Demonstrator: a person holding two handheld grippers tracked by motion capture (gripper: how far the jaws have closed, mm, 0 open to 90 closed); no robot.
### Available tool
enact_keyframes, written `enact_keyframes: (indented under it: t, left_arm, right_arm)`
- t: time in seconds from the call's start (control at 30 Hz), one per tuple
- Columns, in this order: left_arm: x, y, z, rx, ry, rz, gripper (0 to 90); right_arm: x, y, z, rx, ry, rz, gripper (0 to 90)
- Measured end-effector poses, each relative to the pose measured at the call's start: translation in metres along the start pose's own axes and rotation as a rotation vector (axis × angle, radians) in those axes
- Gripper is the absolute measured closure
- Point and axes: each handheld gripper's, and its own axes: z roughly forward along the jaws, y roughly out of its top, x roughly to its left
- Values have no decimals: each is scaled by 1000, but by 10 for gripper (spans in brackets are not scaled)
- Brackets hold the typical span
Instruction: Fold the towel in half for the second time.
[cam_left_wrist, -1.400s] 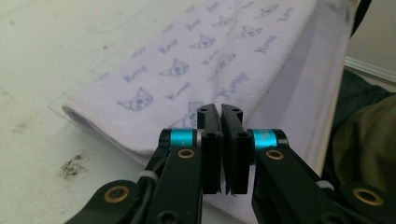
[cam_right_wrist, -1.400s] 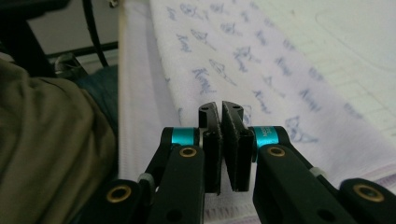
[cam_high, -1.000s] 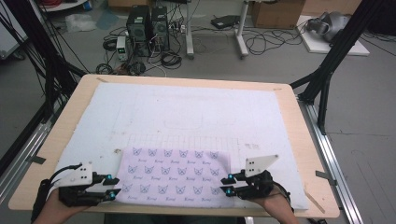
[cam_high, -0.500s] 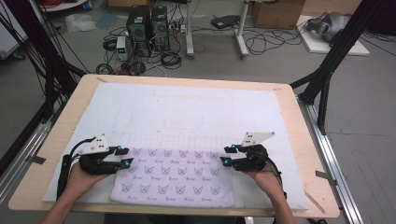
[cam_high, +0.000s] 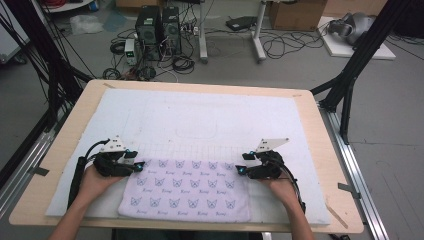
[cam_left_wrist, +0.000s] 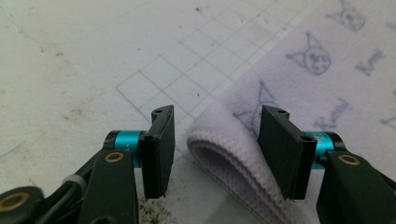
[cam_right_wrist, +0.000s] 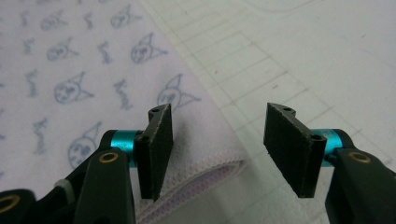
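Towel (cam_high: 187, 191), folded and printed with small cat faces, lies on the white mat (cam_high: 200, 120) at the near edge of the tabletop (cam_high: 320, 150), a gripper at each far corner.
From the high view, the left gripper (cam_high: 140, 165) sits at the towel's far left corner and the right gripper (cam_high: 241, 169) at its far right corner, each held in a hand. The left gripper view (cam_left_wrist: 215, 149) adds what the high view cannot: jaws parted, just opening, the towel's folded hem lying loose between them, the pads not pressing on it. The right gripper view (cam_right_wrist: 217, 149) shows its jaws likewise opening, the towel's corner beside the left pad, bare gridded mat under the other.
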Motion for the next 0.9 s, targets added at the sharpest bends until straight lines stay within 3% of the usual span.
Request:
enact_keyframes:
  t: [0.17,0.27,0.37,0.5,0.63,0.77,0.9]
  left_arm:
    - [5,-4,1,-13,-23,-49,439]
    - [4,-4,0,-9,-29,-45,457]
    - [3,-3,0,-9,-50,-38,550]
    - [4,-1,0,6,-60,-61,599]
    - [0,0,-1,8,-68,-32,698]
    - [-7,3,-2,21,-29,22,777]
    - [-12,5,-4,22,0,43,805]
  right_arm:
    - [3,-3,7,56,3,-19,480]
    - [3,-5,7,51,13,-13,531]
    - [3,-7,6,41,31,-6,607]
    - [9,-8,5,27,34,-27,717]
    - [13,-8,5,29,23,-47,784]
    - [11,-8,4,20,33,-33,807]
    - [11,-5,2,7,40,-19,817]
